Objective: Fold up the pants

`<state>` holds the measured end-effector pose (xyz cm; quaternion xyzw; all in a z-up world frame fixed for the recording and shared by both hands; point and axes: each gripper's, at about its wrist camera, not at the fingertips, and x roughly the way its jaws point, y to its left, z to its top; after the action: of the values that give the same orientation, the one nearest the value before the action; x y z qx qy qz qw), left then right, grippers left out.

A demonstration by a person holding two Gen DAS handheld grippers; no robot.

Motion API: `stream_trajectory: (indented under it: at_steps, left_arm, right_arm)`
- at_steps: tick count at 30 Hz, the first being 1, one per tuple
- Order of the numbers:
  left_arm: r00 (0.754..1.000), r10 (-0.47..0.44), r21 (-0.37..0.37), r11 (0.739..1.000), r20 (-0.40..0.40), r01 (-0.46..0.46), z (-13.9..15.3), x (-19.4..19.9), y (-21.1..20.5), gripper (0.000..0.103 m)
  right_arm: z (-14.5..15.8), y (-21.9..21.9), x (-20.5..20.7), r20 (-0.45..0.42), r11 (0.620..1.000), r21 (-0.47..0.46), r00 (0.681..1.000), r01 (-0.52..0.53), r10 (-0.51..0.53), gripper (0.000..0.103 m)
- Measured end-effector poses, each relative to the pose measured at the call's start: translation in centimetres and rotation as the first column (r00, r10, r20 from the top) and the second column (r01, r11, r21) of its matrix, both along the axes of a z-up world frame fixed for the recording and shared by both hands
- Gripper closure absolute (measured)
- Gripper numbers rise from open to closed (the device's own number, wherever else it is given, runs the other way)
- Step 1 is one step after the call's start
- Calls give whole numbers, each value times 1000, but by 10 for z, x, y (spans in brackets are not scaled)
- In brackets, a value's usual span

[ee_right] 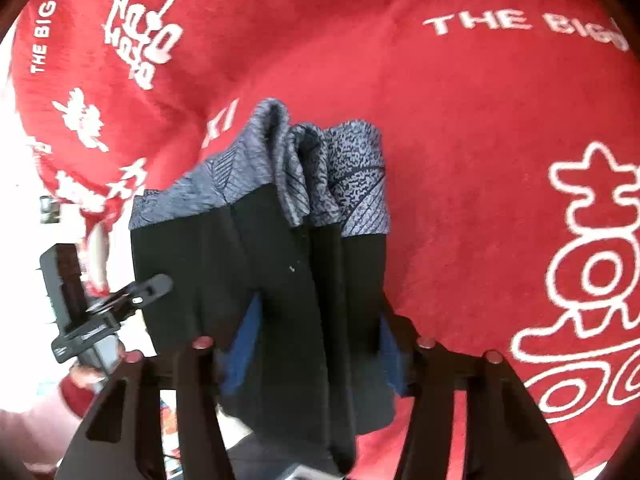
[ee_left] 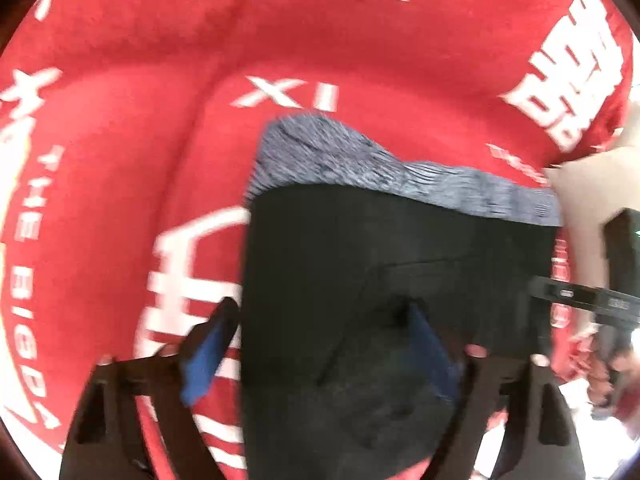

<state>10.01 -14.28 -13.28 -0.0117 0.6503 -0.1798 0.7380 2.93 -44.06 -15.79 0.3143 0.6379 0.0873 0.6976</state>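
The pants [ee_left: 384, 264] are black with a grey patterned band [ee_left: 360, 160] at the far end, lying folded on a red cloth [ee_left: 140, 140]. My left gripper [ee_left: 316, 332] is open over the pants' left edge: its left finger [ee_left: 208, 352] is over the cloth, its right finger [ee_left: 428, 348] over the black fabric. In the right wrist view the pants [ee_right: 280, 260] hang bunched, grey band [ee_right: 280, 168] farthest away. My right gripper [ee_right: 316, 344] stands open with black fabric between its fingers; whether it grips is unclear. The left gripper also shows in the right wrist view [ee_right: 112, 308], at the pants' left edge.
The red cloth [ee_right: 460, 140] with white lettering covers the whole surface. Its edge runs at the right of the left wrist view [ee_left: 580, 152] and at the left of the right wrist view [ee_right: 60, 184], with pale floor beyond. The right gripper [ee_left: 592, 300] shows there.
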Motion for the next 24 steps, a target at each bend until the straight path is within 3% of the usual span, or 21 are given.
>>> stream_trajectory:
  at_steps: [2, 6, 10, 13, 17, 24]
  left_arm:
    - [1000, 26, 14, 1000, 2, -26, 0, 2, 5, 7]
    - [999, -3, 68, 998, 52, 0, 5, -1, 8, 7]
    - [998, 2, 106, 994, 66, -9, -5, -4, 10, 0]
    - [999, 35, 126, 991, 37, -39, 3, -3, 10, 0]
    - [998, -2, 185, 983, 63, -9, 31, -16, 10, 0]
    - [997, -81, 258, 963, 17, 74, 70, -54, 9, 0]
  right_arm:
    - [0, 3, 0, 10, 997, -74, 1000, -7, 8, 27]
    - [7, 9, -1, 4, 986, -168, 1000, -11, 12, 22]
    - [11, 10, -10, -13, 966, -260, 1000, -12, 9, 17]
    - [15, 1, -20, -71, 965, -259, 996, 32, -52, 14]
    - [36, -2, -38, -103, 944, -328, 992, 40, -78, 13]
    - [70, 11, -77, -161, 942, -325, 976, 88, -147, 11]
